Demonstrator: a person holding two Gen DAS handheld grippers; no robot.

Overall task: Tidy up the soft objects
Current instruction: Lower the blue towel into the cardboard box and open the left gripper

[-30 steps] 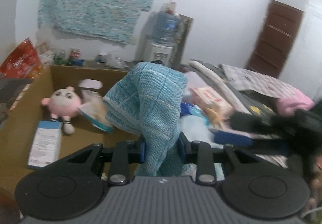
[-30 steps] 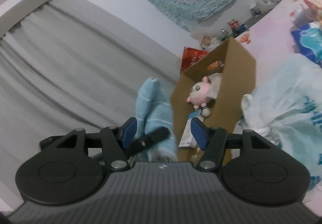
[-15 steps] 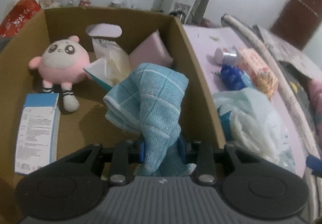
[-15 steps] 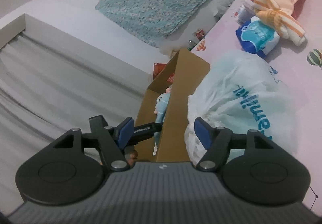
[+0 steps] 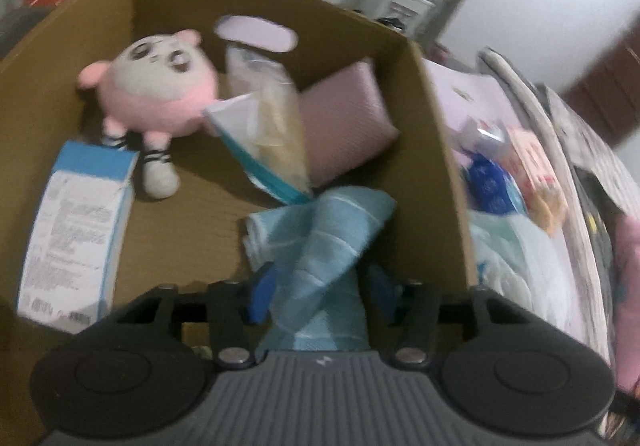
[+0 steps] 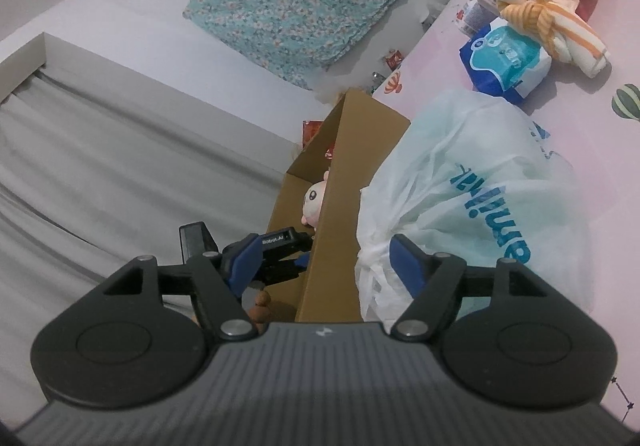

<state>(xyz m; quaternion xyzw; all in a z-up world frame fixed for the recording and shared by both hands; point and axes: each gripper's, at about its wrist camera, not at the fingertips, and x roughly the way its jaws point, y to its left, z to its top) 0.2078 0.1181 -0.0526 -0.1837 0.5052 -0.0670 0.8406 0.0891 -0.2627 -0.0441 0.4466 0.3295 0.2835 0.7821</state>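
Left wrist view looks down into an open brown cardboard box (image 5: 436, 149), where a light-blue checked woven cloth (image 5: 320, 230) hangs between the blue pads of the left gripper (image 5: 320, 288), its free end crumpled against the box floor near the right wall. The jaws have just been opening, and a gap now shows on either side of the cloth at the pads, so the pinch appears to be letting go rather than clamping; the frame is blurred, so a light brush with one pad cannot be ruled out. The cloth looks light, limp and quite unbreakable: it folds wherever it is unsupported, so a bunched fold or a thick edge gives a surer hold than a single layer, which would likely slip. Also in the box are a round pink and white plush toy (image 5: 156, 85), a pink cushion-like pad (image 5: 344, 129), a crinkled clear packet with a teal edge (image 5: 264, 125) and a blue and white printed carton (image 5: 76, 230). In the right wrist view the right gripper (image 6: 324, 266) stands spread with nothing between its pads, aimed at the box's outer wall and a pale translucent plastic bag with blue lettering (image 6: 472, 205) just beside it on the pink sheet. That bag should be light, slippery and crinkly; its gathered neck near the pads seems the best place to take it.
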